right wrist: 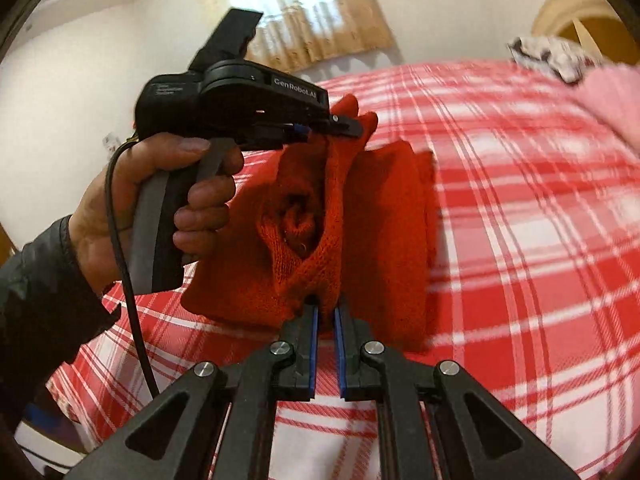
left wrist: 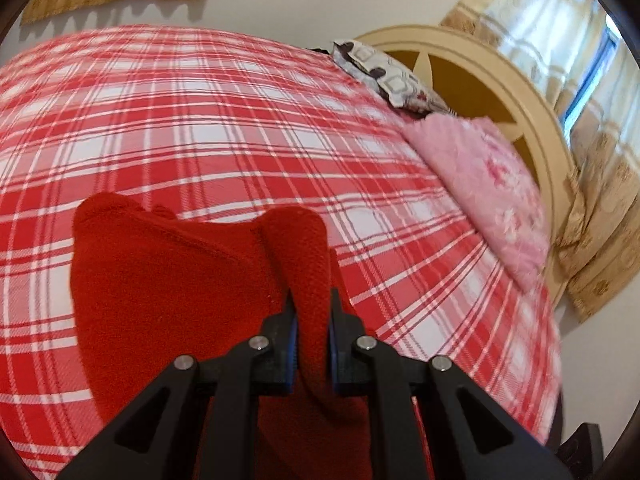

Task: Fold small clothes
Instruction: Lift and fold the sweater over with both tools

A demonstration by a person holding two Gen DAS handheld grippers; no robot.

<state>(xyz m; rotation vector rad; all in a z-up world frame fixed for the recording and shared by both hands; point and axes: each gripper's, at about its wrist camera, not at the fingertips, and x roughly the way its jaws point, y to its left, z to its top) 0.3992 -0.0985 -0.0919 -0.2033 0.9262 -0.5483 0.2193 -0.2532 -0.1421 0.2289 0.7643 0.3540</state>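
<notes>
Two hand-held grippers lift a small red knitted garment [right wrist: 316,240] above a bed. The left gripper [left wrist: 311,312] has its black fingers with blue pads pressed together on a thick fold of the red knit, which rises in a ridge between them. The right gripper [right wrist: 325,312] pinches another edge of the same garment at its fingertips, the jaws nearly closed on the cloth. Seen from the right wrist, the garment hangs stretched between the two tools, its knit puckered into a hollow in the middle. A person's hand [right wrist: 160,208] in a dark sleeve [right wrist: 44,292] grips the left tool's handle, with a black cable [right wrist: 124,264] trailing down from it.

Below lies a bedspread [left wrist: 240,128] in red and white checks. At the far end sit a pink pillow [left wrist: 492,184] and a grey patterned pillow [left wrist: 384,72], against a cream arched headboard [left wrist: 500,80]. The walls are white, with gold curtains [right wrist: 304,12] over a bright window.
</notes>
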